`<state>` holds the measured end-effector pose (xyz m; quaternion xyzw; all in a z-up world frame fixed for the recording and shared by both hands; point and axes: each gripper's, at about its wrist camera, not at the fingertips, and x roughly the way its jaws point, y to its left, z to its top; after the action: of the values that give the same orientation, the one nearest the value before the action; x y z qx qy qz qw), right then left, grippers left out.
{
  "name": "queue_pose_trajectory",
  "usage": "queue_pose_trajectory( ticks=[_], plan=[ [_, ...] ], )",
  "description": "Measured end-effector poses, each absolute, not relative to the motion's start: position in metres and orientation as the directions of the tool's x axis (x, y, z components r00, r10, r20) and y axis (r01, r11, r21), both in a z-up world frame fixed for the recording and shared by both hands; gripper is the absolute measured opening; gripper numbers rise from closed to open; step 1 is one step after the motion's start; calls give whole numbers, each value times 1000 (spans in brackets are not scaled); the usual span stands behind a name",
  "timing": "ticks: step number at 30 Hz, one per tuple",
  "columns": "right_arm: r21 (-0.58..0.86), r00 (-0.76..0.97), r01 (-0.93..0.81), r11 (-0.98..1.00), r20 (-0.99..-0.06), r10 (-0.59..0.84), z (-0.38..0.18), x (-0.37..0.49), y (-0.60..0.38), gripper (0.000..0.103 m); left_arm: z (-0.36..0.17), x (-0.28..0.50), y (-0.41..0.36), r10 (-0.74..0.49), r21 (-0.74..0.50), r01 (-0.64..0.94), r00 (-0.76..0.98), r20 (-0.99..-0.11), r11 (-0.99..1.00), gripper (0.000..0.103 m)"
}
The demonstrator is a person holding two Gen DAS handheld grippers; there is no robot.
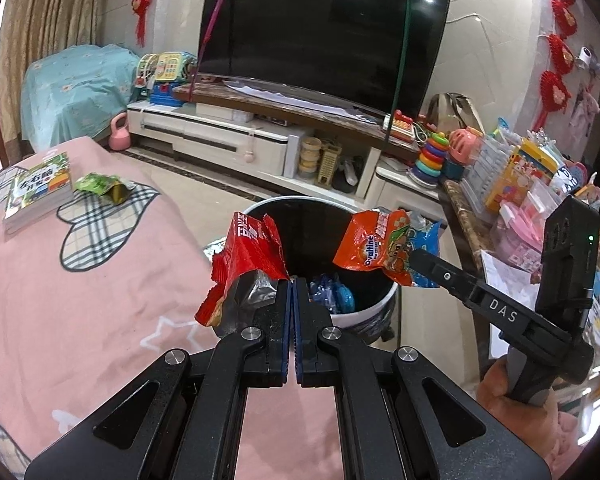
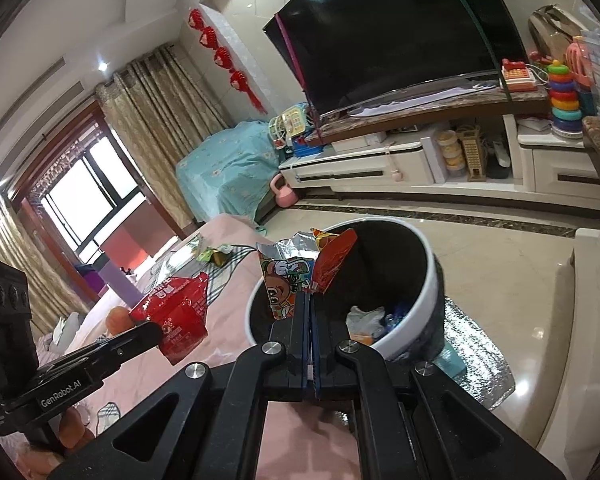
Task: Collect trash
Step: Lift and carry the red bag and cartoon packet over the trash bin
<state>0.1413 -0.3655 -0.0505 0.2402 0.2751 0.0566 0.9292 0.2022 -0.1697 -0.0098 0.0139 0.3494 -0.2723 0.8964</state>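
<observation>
Living-room bed, pink cover | we pinch red wrapper in left gripper, orange wrapper in right gripper, both over bin at bed's edge | light, crinkly, slippery; pinch edges | green wrapper beside book at far corner

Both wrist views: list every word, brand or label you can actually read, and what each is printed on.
"Ovaltine" on the orange snack wrapper held by the right gripper.
"DAS" on the right gripper's body.
"GenRobot.AI" on the left gripper body.
Red snack wrapper: large Chinese characters, partly crumpled, not readable.
Book on the pink bedspread: Chinese title, too blurred.
</observation>
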Motion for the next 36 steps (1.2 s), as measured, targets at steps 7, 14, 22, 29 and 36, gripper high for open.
queue_pose_trajectory(
  ticks=[7, 14, 22, 29, 36],
  plan=[
    [471, 840, 50, 881, -496, 217, -53, 143, -372, 1, -11, 210, -191, -490, -159, 522, 590, -642, 838, 1],
    [464, 833, 63, 884, -512, 209, -55, 151, -378, 1, -18, 222, -211, -490, -148, 540, 572, -658, 829, 1],
    [455, 832, 67, 888, -517, 202, -52, 158, -380, 1, -24, 231, -228, -492, -146, 554, 549, -676, 819, 1],
    [449, 827, 69, 891, -525, 201, -53, 167, -382, 1, -30, 240, -239, -486, -142, 556, 539, -688, 819, 1],
    [448, 816, 72, 891, -540, 206, -57, 177, -385, 1, -34, 250, -246, -478, -139, 554, 532, -699, 821, 1]
  ],
)
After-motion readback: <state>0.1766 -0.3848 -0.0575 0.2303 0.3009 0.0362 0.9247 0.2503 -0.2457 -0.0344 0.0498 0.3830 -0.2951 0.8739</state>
